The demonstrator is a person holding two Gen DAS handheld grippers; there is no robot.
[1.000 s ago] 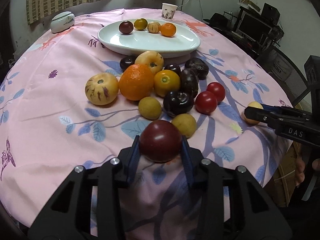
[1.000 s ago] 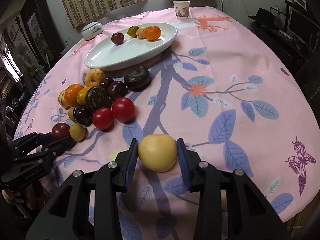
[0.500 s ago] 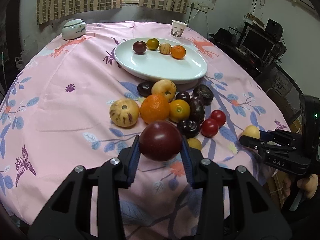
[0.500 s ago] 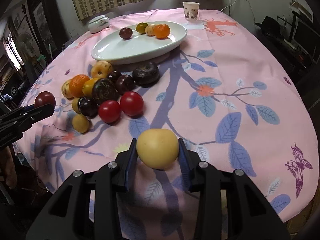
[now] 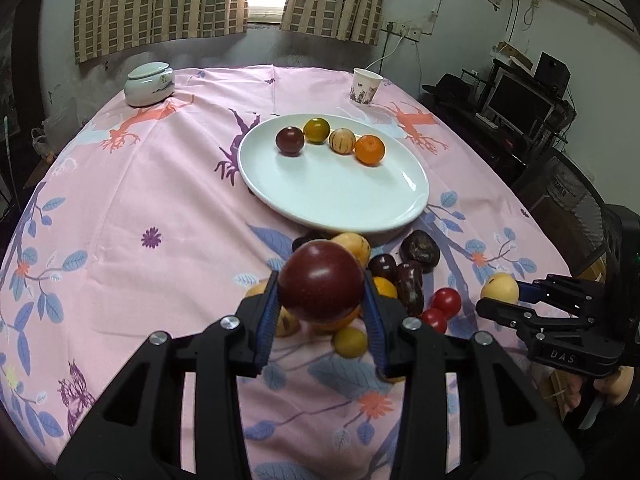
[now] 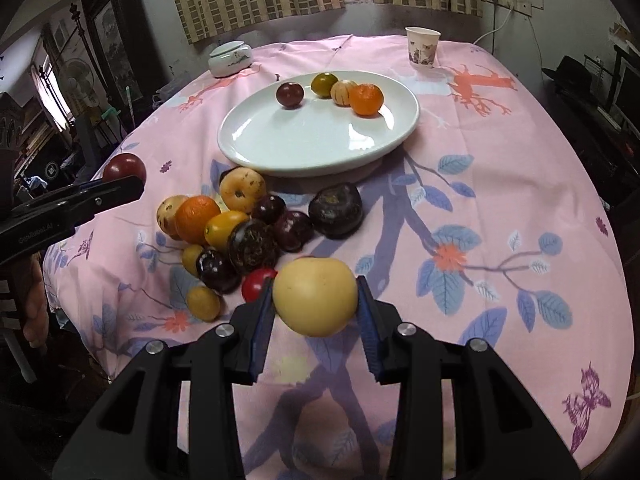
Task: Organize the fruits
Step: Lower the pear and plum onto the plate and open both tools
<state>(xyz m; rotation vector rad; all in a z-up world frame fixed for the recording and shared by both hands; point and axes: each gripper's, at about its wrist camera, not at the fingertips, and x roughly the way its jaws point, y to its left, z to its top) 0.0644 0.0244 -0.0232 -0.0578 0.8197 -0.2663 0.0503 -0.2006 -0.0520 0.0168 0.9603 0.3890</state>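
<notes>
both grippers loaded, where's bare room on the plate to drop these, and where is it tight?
The white plate is bare across its near and middle part, in front of the row: dark plum, green fruit, striped fruit, orange. Tight: the fruit pile against the plate's near rim.

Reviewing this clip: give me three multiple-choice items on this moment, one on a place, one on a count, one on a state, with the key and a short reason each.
1. Where is the paper cup?
A. On the white plate
B. On the cloth beyond the white plate
C. In the loose pile

2. How many fruits lie on the white plate?
A. Two
B. Four
C. Six

3. What are the right tongs doing?
A. Standing open
B. Closed on nothing
C. Clamping a pale yellow fruit

Key: 1 B, it stands at the far edge of the table; 2 B, dark red, green-yellow, striped and orange; 3 C, both pads press its sides.
</notes>
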